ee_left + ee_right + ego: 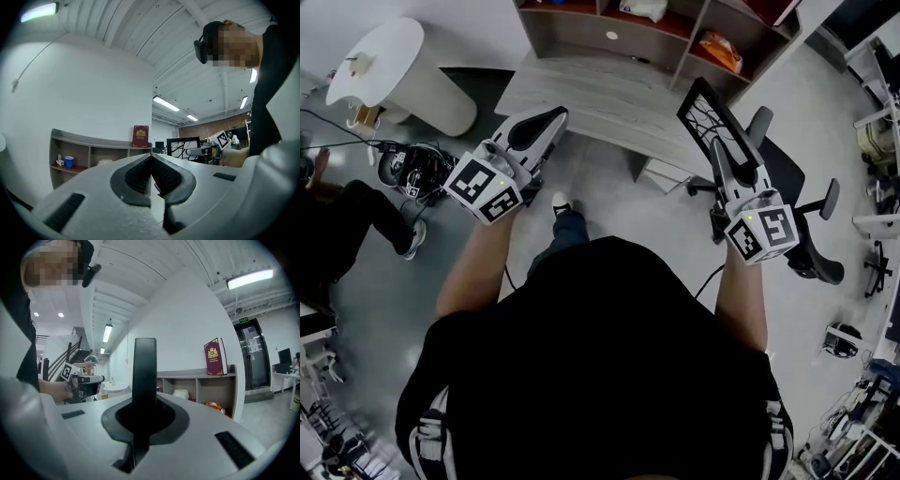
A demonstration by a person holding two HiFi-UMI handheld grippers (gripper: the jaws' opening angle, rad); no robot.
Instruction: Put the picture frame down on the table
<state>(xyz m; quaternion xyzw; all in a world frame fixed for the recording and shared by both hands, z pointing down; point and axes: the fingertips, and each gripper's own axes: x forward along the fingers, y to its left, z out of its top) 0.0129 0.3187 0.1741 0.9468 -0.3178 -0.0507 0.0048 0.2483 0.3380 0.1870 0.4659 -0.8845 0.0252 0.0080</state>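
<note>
Head view had the right tongs (pixel 719 150) clamped on the picture frame (pixel 703 111), upright in mid-air at 1 o'clock by the worktop (pixel 600 98) edge, left tongs (pixel 546 120) pinched together empty at 11, so it looked mid-carry, needing lowering next.

Bright ceiling strip lights (pixel 248 278) (fisheye edges, dark corners)

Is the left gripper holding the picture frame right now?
No, the left gripper is shut on nothing; the picture frame sits clamped in the right gripper.
</note>
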